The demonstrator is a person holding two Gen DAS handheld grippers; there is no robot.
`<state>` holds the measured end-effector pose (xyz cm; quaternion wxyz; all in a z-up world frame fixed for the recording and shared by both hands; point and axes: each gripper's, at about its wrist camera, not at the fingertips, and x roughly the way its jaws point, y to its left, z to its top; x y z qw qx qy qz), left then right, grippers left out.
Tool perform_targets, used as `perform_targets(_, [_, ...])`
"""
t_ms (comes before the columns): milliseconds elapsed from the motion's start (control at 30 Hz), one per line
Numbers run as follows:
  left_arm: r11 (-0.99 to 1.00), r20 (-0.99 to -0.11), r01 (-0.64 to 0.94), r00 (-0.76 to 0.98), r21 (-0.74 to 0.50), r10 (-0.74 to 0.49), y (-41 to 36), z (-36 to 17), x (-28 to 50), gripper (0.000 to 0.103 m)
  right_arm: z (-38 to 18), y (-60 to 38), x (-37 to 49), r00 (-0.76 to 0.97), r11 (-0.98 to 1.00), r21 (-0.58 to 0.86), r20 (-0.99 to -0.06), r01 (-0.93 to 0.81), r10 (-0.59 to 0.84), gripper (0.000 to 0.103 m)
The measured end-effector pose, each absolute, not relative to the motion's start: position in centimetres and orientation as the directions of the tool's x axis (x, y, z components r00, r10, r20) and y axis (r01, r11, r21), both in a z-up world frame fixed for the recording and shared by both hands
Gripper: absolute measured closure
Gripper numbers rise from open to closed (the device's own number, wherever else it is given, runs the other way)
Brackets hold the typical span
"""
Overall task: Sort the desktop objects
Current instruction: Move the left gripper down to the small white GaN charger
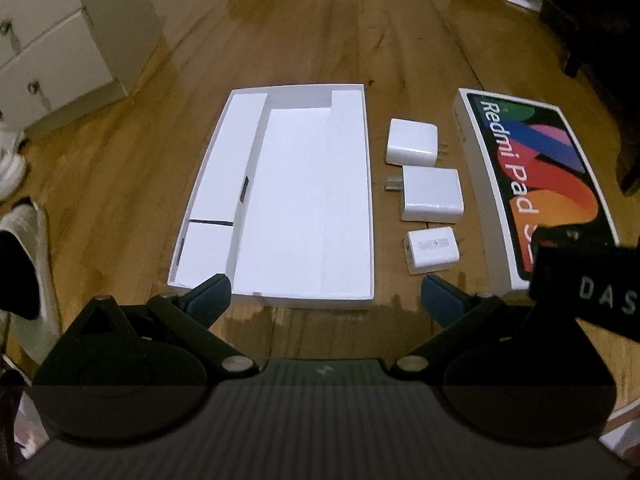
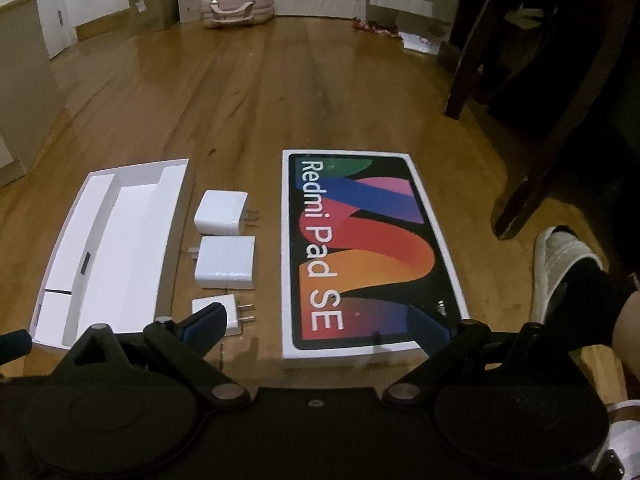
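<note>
Left wrist view
Left gripper (image 1: 326,294): jaws spread wide, holding nothing, above the near edge of the open white box tray (image 1: 224,152).
Chargers: far charger (image 1: 412,142), middle charger (image 1: 433,195), near charger (image 1: 434,250), in a row on the wooden floor (image 1: 320,40) between tray and Redmi Pad lid (image 1: 536,176).

Right wrist view
Right gripper (image 2: 316,322): jaws wide, empty.
Near charger (image 2: 230,312): partly behind the gripper's left finger.
Lid (image 2: 360,248): flat, printed side up.

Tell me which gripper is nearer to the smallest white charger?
Right. The right gripper has one fingertip directly over the smallest charger. The left gripper hovers before the open white box, with the charger just beyond its right fingertip.
</note>
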<state>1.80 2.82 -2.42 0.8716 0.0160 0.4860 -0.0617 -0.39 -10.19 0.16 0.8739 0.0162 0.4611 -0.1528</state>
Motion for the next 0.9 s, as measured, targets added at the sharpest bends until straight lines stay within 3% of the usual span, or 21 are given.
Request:
perform_targets(167, [0.991,-0.813,0.131,0.575,-0.022,-0.094,2.8,-2.5,2.0,0.0,-0.1,-10.2,-0.3,0.527,0.952,-0.083,-0.817,0.295,-0.234,0.004])
perform_targets(433, [0.98,-0.808,0.116,0.553,-0.163,-0.201,3.2,-2.3,3.0,0.0,0.8,-12.7,0.7,0.569,0.949,-0.095,-0.781,0.3,-0.258,0.008])
perform_targets(533, [0.985,-0.833,0.085,0.525,-0.151,-0.173,2.5,-2.5,3.9,0.0,-0.3,-14.7,2.5,0.484,0.943,-0.15,-0.828,0.296,-0.284,0.014])
perform_targets(633, [0.982,-0.834,0.123,0.519,-0.145,-0.188,1.7,-2.6,4.3,0.0,-0.8,-16.3,2.5,0.471,0.934,-0.095,-0.843,0.345,-0.26,0.014])
perform_targets(733, [0.968,-0.834,0.177,0.496,-0.176,-0.242,0.7,-3.0,4.8,0.005,-1.1,-16.6,3.0,0.483,0.946,-0.065,-0.847,0.318,-0.221,0.016])
perform_targets(833, [0.958,-0.829,0.187,0.483,-0.215,-0.281,-0.2,-3.5,5.3,0.017,-1.2,-17.2,3.3,0.497,0.949,-0.063,-0.84,0.308,-0.217,0.026])
perform_targets(900, [0.955,-0.833,0.207,0.472,-0.213,-0.289,-0.8,-3.7,5.3,0.017,-1.3,-17.7,3.3,0.494,0.949,-0.058,-0.843,0.309,-0.212,0.028])
